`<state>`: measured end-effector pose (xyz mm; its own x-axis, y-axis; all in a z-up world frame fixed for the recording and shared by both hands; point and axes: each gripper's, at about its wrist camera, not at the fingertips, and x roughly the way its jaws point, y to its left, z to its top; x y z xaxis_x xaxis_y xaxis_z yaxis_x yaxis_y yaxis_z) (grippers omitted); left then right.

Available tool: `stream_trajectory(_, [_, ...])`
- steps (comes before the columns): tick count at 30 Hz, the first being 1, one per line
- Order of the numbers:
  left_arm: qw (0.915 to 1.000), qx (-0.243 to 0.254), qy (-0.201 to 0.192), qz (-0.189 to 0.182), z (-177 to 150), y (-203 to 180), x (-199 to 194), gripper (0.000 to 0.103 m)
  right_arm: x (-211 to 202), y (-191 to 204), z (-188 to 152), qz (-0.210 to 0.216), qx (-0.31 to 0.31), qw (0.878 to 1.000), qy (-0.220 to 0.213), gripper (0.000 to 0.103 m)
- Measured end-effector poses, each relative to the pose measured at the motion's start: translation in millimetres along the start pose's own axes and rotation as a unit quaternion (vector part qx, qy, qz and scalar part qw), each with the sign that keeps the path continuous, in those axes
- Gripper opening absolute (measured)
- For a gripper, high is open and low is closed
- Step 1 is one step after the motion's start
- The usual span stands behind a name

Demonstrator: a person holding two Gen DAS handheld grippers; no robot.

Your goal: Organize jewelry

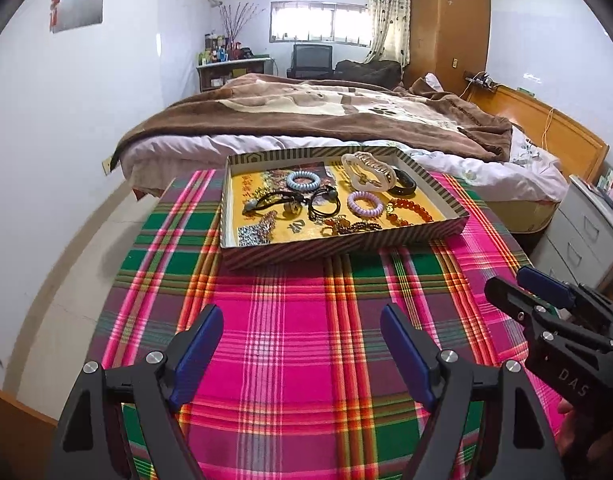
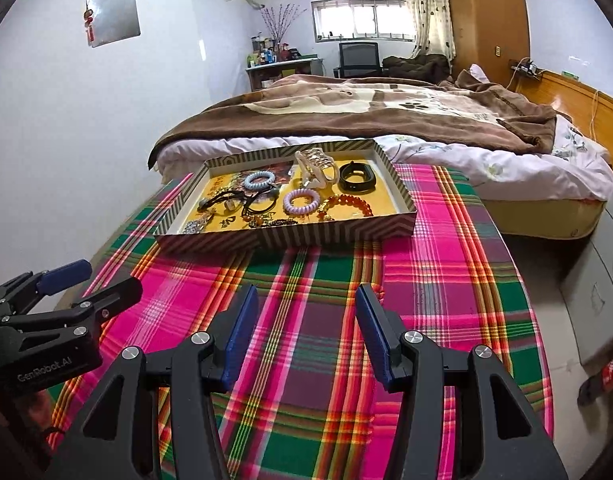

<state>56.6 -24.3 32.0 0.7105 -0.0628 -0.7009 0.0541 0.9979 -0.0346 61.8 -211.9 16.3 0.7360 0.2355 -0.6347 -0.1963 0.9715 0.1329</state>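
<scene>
Only the right wrist view shows the black bangle (image 2: 358,176) whole, probably plastic.

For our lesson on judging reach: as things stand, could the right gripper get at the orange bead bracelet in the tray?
Probably yes. The right gripper is open and empty, hovering over bare plaid cloth, aimed toward the tray. The orange bead bracelet lies uncovered near the front wall, which is low.
</scene>
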Motion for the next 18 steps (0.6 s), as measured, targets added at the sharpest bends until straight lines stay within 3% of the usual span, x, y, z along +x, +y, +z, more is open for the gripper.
stream_trajectory(18, [1.0000,-0.006,-0.002,0.003,-2.2,2.8,-1.6,0.080,-2.9,2.9,-1.8,0.000,0.003,1.000,-0.005,0.051])
